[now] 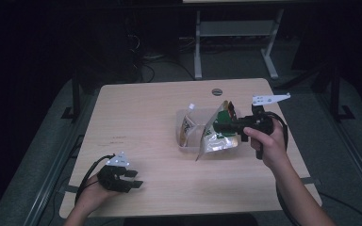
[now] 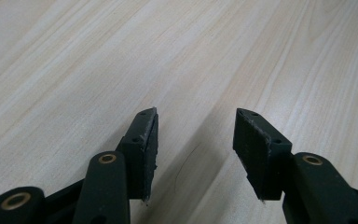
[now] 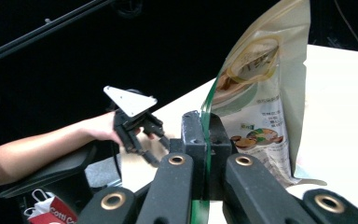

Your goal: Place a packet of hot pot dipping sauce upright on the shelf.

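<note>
My right gripper (image 1: 224, 126) is shut on the edge of a beige and green snack pouch (image 1: 214, 136), held above a clear plastic tub (image 1: 181, 139) near the table's middle right. In the right gripper view the pouch (image 3: 261, 98) stands upright, its green edge pinched between the black jaws (image 3: 206, 140). A second pouch with a white spout (image 1: 187, 121) leans inside the tub. My left gripper (image 1: 134, 179) rests low at the table's front left, open. The left gripper view has its jaws (image 2: 196, 140) apart over bare wood with nothing between them.
The light wooden table (image 1: 136, 117) has a round cable hole (image 1: 217, 91) at its far edge. White desk legs (image 1: 198, 47) stand beyond it on a dark floor. In the right gripper view, a red and white bag (image 3: 51, 210) lies low on the left.
</note>
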Tool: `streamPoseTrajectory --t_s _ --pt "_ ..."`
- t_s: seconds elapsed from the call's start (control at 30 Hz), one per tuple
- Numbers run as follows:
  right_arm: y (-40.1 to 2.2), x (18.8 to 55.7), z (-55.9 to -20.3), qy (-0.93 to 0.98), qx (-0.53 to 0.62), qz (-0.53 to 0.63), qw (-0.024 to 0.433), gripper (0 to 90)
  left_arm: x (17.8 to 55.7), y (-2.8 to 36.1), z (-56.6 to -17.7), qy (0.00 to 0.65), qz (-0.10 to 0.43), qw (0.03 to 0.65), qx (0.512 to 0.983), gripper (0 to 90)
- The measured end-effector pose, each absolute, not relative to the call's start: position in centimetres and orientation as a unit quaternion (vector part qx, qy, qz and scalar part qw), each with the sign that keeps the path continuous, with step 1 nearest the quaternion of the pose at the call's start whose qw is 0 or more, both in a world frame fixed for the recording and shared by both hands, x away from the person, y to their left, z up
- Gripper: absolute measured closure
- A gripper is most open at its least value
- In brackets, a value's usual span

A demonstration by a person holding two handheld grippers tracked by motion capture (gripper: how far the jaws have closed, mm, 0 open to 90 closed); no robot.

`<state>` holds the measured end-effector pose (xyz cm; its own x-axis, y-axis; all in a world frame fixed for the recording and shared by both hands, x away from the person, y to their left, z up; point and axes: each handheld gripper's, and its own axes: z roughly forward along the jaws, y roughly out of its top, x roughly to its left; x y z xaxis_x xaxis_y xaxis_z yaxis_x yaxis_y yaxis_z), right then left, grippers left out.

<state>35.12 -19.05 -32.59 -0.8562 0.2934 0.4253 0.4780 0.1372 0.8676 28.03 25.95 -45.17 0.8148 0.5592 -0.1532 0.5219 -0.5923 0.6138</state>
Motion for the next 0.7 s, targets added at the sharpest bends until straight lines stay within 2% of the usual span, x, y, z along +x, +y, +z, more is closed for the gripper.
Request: streamPoseTrajectory --t_s 0.7 --pt "-18.6 40.8 -32.8 -0.76 -0.283 -0.581 0.071 90.0 28.1 26.1 -45.2 0.296 0.03 0.328 0.897 49.8"
